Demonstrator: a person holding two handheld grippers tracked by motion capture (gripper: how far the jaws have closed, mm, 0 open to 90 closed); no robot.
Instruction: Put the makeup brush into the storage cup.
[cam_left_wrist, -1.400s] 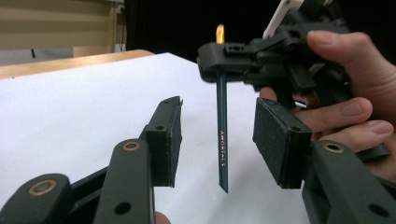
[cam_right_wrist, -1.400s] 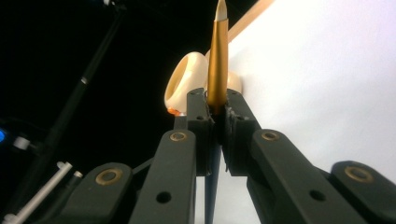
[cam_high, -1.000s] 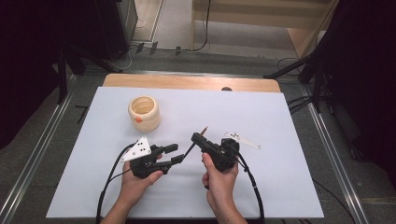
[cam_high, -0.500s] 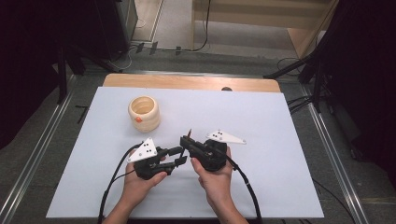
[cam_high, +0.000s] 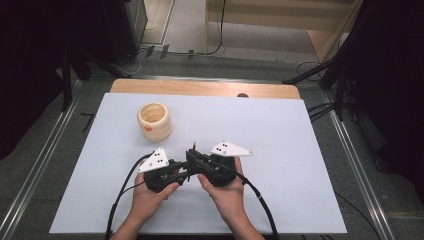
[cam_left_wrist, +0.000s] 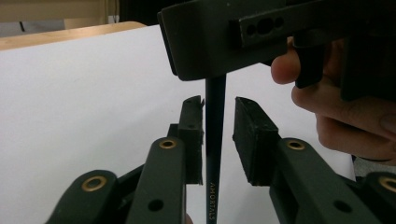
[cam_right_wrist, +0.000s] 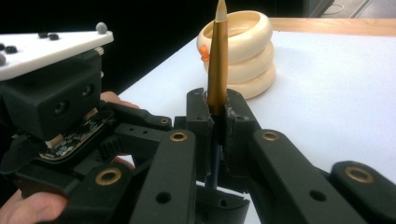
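near six o'clock on the tabletop (cam_high: 300, 150), the right gripper (cam_right_wrist: 217, 119) jaws pinch a brush pen (cam_right_wrist: 217, 65) upright. the left gripper (cam_left_wrist: 218, 135) jaws, just closing around its dark shaft, aren't yet pressing; a handover looks imminent, toward the holder (cam_high: 154, 121) at ten o'clock.

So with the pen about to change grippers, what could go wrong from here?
The left gripper has just been closing, yet only one pad touches the pen; if the right gripper lets go early, the pen may drop. A lopsided squeeze could also tilt it. The cream cup stands apart, at no risk.
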